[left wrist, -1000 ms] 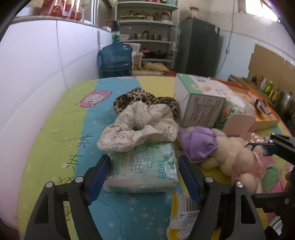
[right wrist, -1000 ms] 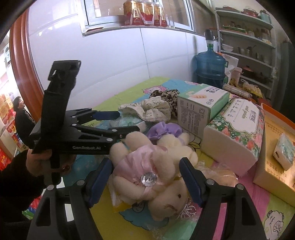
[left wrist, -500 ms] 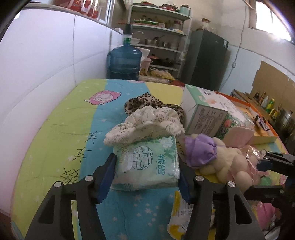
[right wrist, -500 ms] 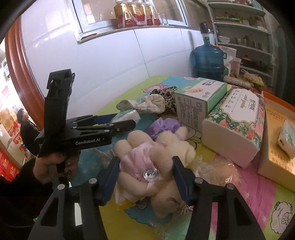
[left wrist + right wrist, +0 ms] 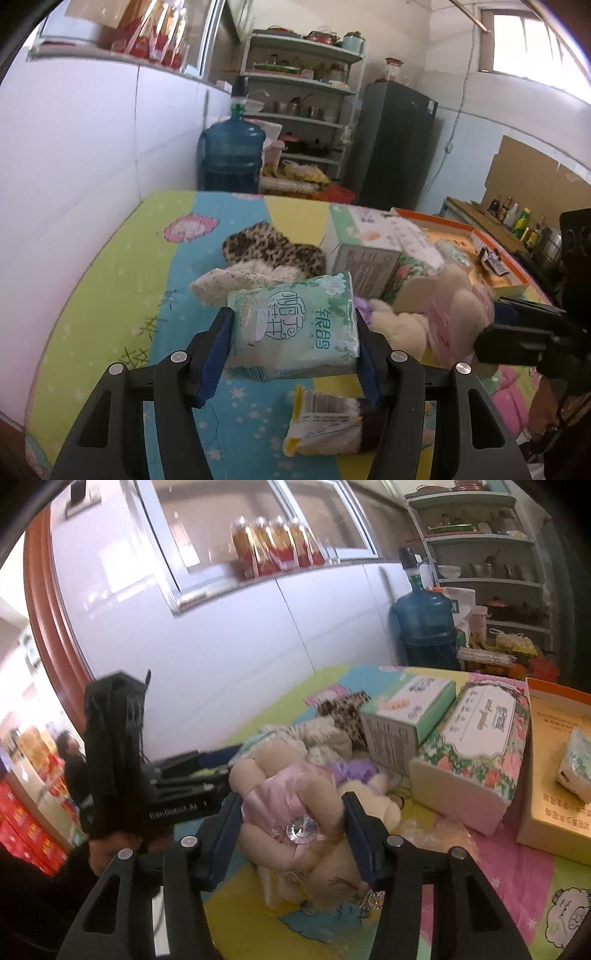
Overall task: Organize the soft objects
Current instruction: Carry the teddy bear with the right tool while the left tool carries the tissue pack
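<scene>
Green-and-white soft plastic tissue pack (image 5: 295,328) sits clamped crosswise between the left gripper (image 5: 293,350) fingers, clear of the bench (image 5: 122,295). Cream plush doll in pink dress (image 5: 295,812) is clamped likewise in the right gripper (image 5: 291,834), nearer the orange cardboard box (image 5: 554,794).

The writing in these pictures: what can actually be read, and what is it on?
"GenRobot.AI": white letters on the body of the left gripper.
Green tissue pack, clamped in that gripper: large Chinese characters, which I cannot make out.
Two tissue boxes, orange box: print too small or blurred.
Bottles on the sill: labels unreadable.
</scene>
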`<state>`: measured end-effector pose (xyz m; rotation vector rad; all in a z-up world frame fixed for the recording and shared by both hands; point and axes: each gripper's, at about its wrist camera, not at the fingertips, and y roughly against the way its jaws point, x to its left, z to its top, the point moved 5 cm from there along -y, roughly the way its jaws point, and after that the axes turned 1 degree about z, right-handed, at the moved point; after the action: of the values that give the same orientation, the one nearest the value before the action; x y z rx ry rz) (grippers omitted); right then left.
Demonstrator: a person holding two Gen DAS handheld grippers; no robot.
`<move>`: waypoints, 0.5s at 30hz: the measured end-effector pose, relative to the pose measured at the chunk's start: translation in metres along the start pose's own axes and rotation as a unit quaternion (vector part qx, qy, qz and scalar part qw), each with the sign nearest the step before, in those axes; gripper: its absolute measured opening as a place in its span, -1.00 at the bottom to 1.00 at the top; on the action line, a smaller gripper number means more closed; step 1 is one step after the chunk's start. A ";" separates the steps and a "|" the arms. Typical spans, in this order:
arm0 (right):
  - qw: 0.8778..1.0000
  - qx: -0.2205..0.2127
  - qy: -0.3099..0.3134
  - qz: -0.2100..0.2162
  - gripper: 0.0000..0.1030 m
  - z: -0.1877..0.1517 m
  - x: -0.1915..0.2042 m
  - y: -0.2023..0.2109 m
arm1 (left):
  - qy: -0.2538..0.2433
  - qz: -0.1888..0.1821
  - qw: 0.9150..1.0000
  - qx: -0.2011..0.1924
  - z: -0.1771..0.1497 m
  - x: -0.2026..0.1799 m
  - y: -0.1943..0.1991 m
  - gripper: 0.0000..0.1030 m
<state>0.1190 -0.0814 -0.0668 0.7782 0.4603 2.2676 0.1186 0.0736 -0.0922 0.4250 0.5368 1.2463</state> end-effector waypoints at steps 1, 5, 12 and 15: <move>1.000 -0.009 -0.003 0.006 0.06 0.003 0.001 0.003 | -0.002 0.001 1.000 -0.004 0.002 -0.002 0.002 0.20; 0.999 -0.038 0.002 0.016 0.06 0.013 0.007 0.016 | -0.008 -0.001 1.000 -0.017 0.009 -0.009 0.011 0.20; 0.997 -0.072 0.020 0.007 0.06 0.026 0.014 0.038 | -0.022 -0.007 0.999 -0.040 0.026 -0.026 0.024 0.20; 0.996 -0.085 0.029 -0.010 0.06 0.032 0.012 0.049 | -0.030 -0.009 0.999 -0.045 0.033 -0.036 0.026 0.20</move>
<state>0.1085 -0.1041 -0.0127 0.6207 0.2961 2.2801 0.1103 0.0455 -0.0459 0.3795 0.4318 1.2315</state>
